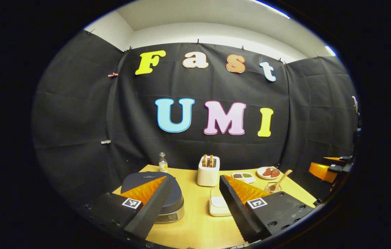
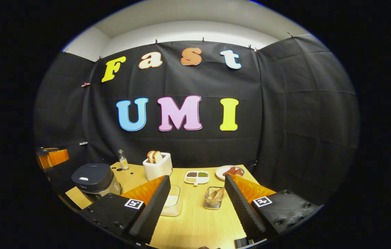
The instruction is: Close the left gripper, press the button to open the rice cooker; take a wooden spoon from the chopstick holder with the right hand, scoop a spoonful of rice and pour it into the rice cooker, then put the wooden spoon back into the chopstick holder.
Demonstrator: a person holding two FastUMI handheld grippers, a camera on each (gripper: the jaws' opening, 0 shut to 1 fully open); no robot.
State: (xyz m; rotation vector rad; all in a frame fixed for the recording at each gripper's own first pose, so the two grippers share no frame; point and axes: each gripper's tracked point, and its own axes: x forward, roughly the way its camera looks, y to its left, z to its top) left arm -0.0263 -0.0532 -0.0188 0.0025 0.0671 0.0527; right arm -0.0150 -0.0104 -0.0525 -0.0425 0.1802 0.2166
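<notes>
One rice cooker (image 1: 154,197) sits shut at the left end of the bench (image 1: 195,224), with its dark lid down. In the left gripper view it lies right under the left finger of the left tool (image 1: 193,204). That tool is wide open and holds nothing. In the right gripper view the rice cooker (image 2: 93,180) is far to the left, well apart from the right tool (image 2: 195,207), which is also wide open and holds nothing. The wooden spoon (image 1: 281,180) stands tilted in the chopstick holder (image 2: 213,199), a small wire basket near the middle of the bench, between the right tool's two fingers. A pale box of rice (image 2: 173,204) lies flat just beside that tool's left finger. Behind these stand a white toaster (image 2: 158,166) with bread in it, a little dish of beans (image 2: 197,177), a plate (image 2: 230,172) with red food and a small bottle (image 2: 123,160).
</notes>
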